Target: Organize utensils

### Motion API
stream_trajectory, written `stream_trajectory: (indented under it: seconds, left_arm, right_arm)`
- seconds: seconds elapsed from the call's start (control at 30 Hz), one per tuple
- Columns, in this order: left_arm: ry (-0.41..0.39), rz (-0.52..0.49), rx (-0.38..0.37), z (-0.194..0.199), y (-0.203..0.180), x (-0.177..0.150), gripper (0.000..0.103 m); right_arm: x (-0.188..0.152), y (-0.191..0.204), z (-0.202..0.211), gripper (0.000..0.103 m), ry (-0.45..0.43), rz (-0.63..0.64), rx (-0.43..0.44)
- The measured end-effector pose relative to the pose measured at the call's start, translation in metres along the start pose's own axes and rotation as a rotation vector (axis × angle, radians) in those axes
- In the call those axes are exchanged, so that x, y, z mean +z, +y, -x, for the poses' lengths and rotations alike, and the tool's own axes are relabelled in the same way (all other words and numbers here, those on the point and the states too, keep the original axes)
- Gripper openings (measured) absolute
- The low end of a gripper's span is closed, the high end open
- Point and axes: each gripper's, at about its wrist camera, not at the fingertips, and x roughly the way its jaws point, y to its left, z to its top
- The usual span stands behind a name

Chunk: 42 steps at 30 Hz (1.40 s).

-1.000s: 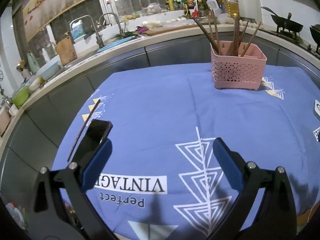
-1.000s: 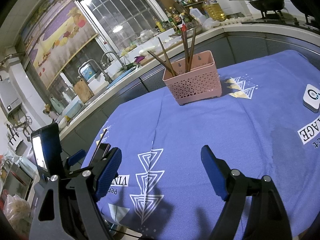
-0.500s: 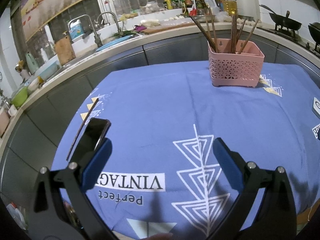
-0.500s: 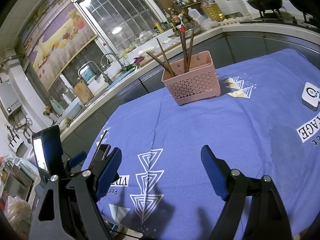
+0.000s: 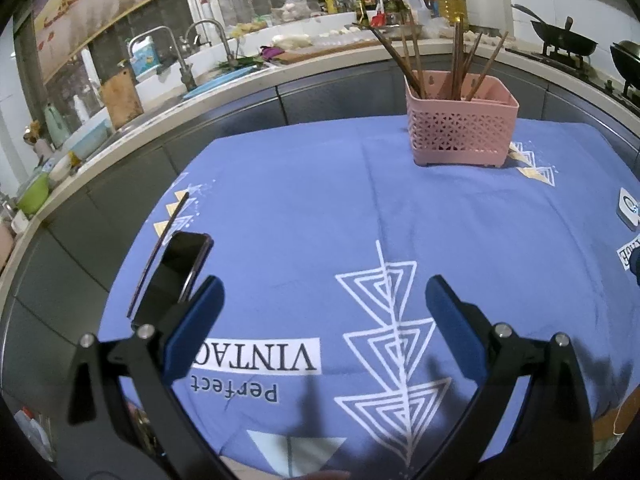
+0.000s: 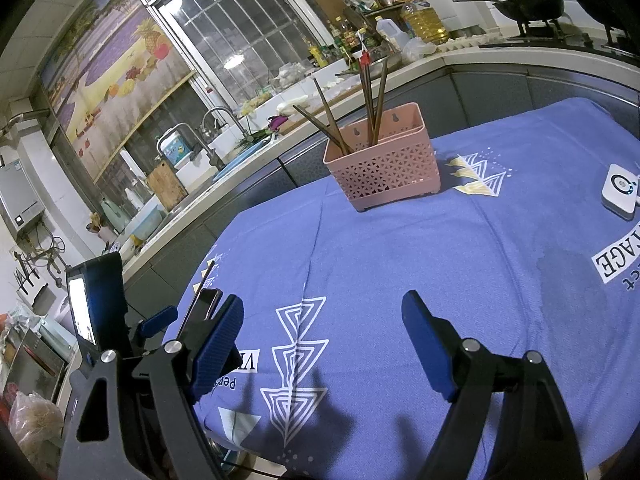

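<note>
A pink perforated basket (image 5: pixel 460 132) stands at the far side of the blue tablecloth and holds several brown chopsticks (image 5: pixel 456 60); it also shows in the right wrist view (image 6: pixel 384 164). One loose chopstick (image 5: pixel 158 252) lies near the cloth's left edge, beside a black phone (image 5: pixel 176 272); the same chopstick (image 6: pixel 203 280) shows in the right wrist view. My left gripper (image 5: pixel 320 316) is open and empty above the near cloth. My right gripper (image 6: pixel 322 336) is open and empty, with the left gripper's body (image 6: pixel 104 312) to its left.
A white round-buttoned device (image 6: pixel 619 192) lies at the cloth's right edge, also in the left wrist view (image 5: pixel 630 208). A kitchen counter (image 5: pixel 240 76) with sink, bottles and a wok runs behind the table. The cloth (image 5: pixel 320 200) ends near the phone on the left.
Both grippers have drifted slightly back and up; the basket sits a little higher in both views. Both stay open and empty.
</note>
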Motion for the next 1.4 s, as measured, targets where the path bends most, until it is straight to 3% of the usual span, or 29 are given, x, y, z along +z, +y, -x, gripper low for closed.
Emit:
stream_trajectory:
  seconds: [1.4]
  left_arm:
    - [0.001,-0.013,-0.007,0.0044,-0.0007,0.0016,0.097]
  right_arm:
    - [-0.0010,-0.0012,0.0012,0.081,-0.001,0.001,0.000]
